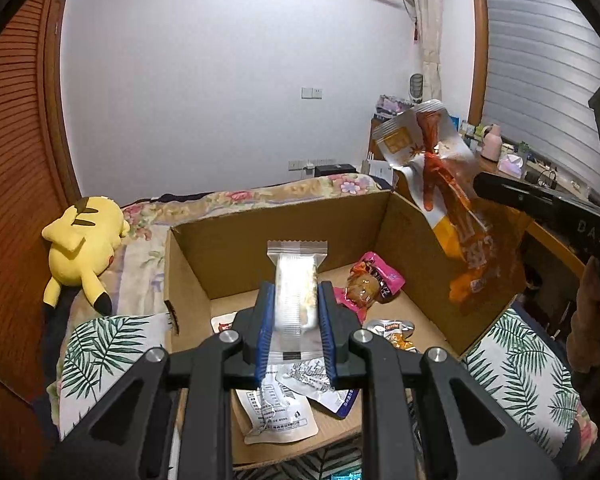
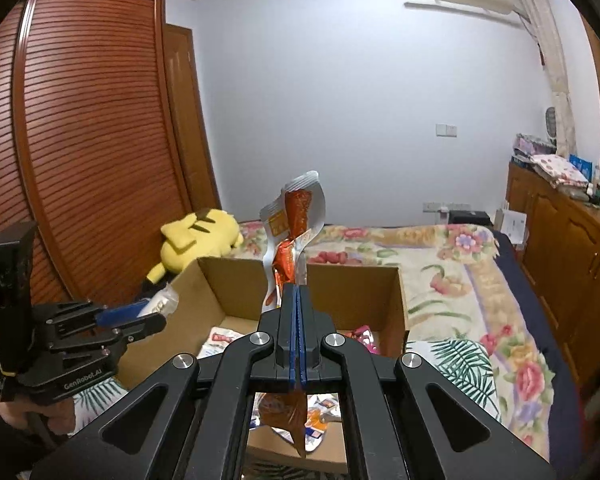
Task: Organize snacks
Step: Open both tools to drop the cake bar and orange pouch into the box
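The left hand-held gripper clamps a clear-wrapped snack bar above the cardboard box, while the right hand-held gripper pinches an orange snack pouch.

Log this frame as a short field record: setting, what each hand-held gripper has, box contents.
setting: cardboard box on a floral bed
left hand-held gripper: shut on a clear-wrapped snack bar, above the box
right hand-held gripper: shut on an orange snack pouch, above the box
box contents: pink packet, several white packets
nearby: yellow plush
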A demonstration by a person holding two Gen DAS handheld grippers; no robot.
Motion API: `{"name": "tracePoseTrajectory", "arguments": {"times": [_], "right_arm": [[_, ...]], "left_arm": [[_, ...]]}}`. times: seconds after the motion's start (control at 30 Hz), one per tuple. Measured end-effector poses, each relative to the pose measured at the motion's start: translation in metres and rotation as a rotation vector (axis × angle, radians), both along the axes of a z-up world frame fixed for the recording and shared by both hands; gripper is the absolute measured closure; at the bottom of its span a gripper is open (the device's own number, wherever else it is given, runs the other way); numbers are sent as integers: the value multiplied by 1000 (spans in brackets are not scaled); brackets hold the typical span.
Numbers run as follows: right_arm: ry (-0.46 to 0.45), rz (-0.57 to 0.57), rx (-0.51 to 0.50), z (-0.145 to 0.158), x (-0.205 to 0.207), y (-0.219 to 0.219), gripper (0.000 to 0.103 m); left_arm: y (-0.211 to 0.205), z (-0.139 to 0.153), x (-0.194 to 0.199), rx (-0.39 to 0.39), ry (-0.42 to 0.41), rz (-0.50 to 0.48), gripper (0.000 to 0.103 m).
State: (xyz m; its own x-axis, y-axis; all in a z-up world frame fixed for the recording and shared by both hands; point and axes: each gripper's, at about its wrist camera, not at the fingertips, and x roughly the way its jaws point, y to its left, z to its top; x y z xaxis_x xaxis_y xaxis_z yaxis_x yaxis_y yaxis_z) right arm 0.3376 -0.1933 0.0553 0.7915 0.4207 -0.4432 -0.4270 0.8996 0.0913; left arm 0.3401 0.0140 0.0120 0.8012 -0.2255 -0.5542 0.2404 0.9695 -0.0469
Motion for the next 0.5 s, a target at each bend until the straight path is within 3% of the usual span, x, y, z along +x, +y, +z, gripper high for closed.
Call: {"name": "tracePoseTrajectory", "arguments": {"times": [0.5], "right_arm": [[93,19,-95,-51,18,28,103]], "left_arm": [[-10,-26,14,35,78,-2,84]]}}
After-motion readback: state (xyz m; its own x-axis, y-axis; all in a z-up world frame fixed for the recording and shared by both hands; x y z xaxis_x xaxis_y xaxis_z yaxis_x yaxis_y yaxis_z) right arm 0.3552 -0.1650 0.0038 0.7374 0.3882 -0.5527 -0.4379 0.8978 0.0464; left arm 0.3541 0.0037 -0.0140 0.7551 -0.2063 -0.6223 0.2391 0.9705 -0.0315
